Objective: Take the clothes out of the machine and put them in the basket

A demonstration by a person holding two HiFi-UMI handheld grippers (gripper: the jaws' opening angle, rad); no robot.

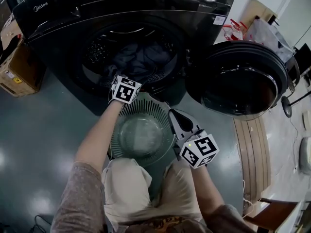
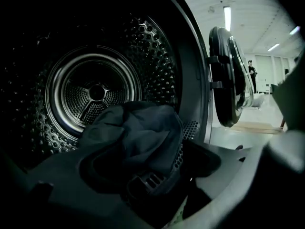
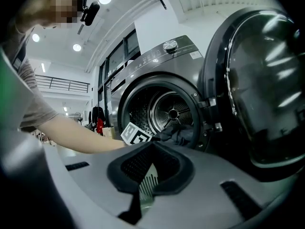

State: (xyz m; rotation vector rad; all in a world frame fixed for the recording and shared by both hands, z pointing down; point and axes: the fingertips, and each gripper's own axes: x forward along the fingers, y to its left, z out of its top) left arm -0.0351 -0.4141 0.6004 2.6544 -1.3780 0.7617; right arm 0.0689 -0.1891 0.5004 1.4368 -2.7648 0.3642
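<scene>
Dark clothes (image 1: 138, 59) lie bunched at the front of the black washing machine's (image 1: 58, 13) drum. In the left gripper view the dark garment (image 2: 138, 132) sits just past the jaws. My left gripper (image 1: 130, 77) reaches into the drum mouth, its marker cube at the opening. Its jaws (image 2: 143, 173) stand wide open with the garment ahead of them, and the pads do not press on it. The round green basket (image 1: 163, 110) stands on the floor below the opening. My right gripper (image 1: 173, 114) hovers over the basket's right rim, shut and empty (image 3: 152, 144).
The machine's round door (image 1: 238, 79) hangs open to the right. A cardboard box (image 1: 17, 67) stands left of the machine. A wooden board (image 1: 252, 154) lies on the floor at right. Bags and red-and-white items (image 1: 235, 30) sit behind the door. The person's knees are below the basket.
</scene>
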